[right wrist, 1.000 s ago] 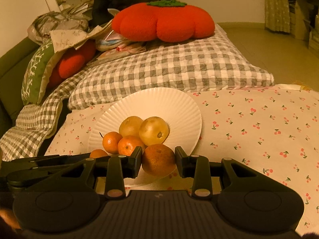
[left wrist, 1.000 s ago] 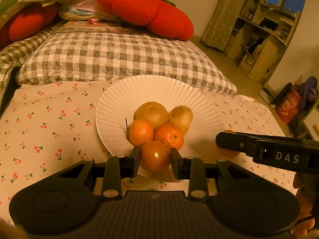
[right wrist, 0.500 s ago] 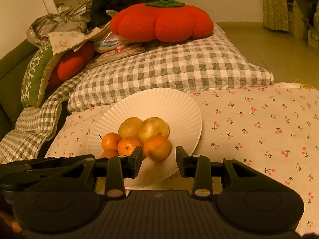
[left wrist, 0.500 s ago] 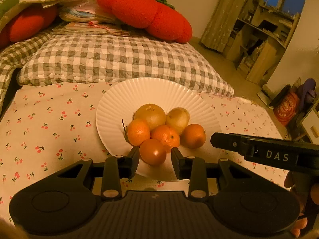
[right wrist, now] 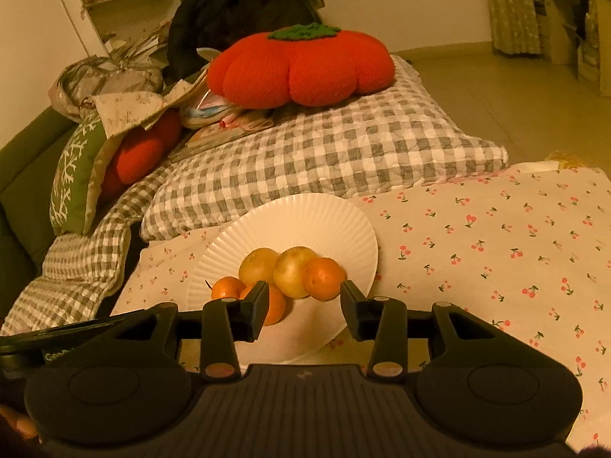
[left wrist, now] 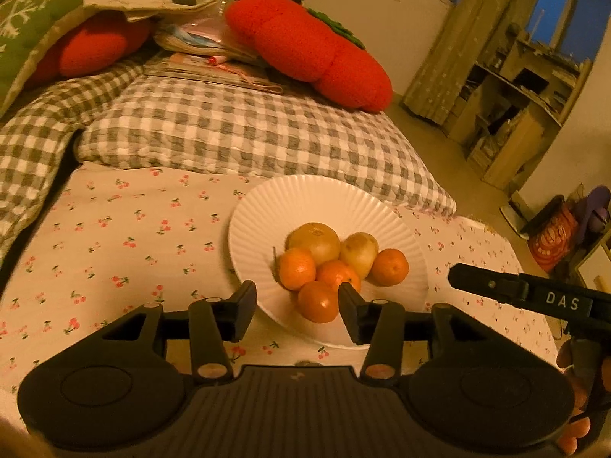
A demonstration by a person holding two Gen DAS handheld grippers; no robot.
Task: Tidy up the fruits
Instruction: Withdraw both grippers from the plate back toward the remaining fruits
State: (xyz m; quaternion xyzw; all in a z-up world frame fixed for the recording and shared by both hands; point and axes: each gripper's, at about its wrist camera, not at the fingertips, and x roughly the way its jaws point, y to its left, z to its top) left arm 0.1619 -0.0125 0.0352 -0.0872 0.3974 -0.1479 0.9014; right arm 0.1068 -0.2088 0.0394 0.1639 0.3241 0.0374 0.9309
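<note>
Oranges (left wrist: 318, 300) on plate (left wrist: 267, 210); both grippers opening, empty.

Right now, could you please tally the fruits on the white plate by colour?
Orange fruits: 4
Yellowish-brown fruits: 2
Total: 6, all on the white plate

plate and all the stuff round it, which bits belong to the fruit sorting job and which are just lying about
Belongs to the job:
- white plate
- four oranges
- two yellowish fruits

Just lying about:
- red pumpkin cushion
- checked pillow
- green cushion
- cherry-print cloth
</note>
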